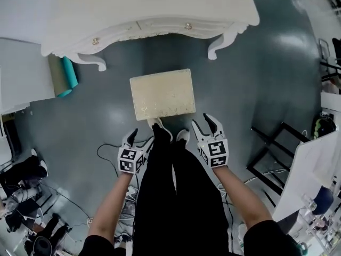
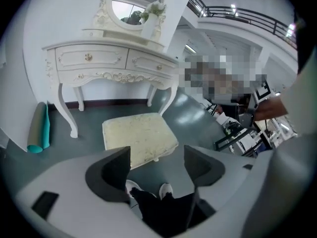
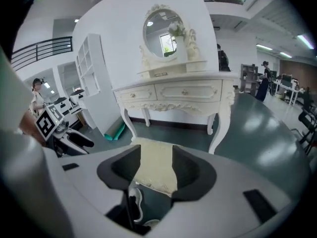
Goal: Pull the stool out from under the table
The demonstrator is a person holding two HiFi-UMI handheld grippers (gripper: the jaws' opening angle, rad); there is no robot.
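The left gripper [image 1: 140, 138] hangs in the air with its jaws wide apart and nothing between them. In the left gripper view [image 2: 157, 152] only the floor and the person's shoes [image 2: 148, 190] show through the gap. The right gripper [image 1: 203, 122] is level with it on the other side of the person's legs [image 1: 170, 191]. Its jaws stand apart too, narrower than the left pair, and they press on nothing [image 3: 157, 165].

The stool [image 1: 162, 94] sits just ahead of both grippers and below them, on the grey floor [image 1: 256, 79]. Neither gripper touches it. Its cream cushion shows ahead and slightly left of the left gripper's jaws [image 2: 138, 135]. In the right gripper view it lies straight behind the gap between the jaws [image 3: 151, 148], well beyond the pads. The toes of the shoes [image 1: 154, 122] almost reach the near edge of the stool.

Farther ahead of the grippers stands the white table [image 1: 149, 9], with carved legs and drawers [image 2: 109, 58]. The stool is fully clear of it, with open floor between the two. A round mirror [image 3: 163, 31] rises from the table top [image 3: 173, 90].

Off to the left of the left gripper, beside the table's leg, lie two rolled mats [image 1: 66, 73], one teal and one dull green. Cables [image 1: 106, 153] trail on the floor close to the left gripper. A black frame [image 1: 272, 153] lies to the right of the right gripper.
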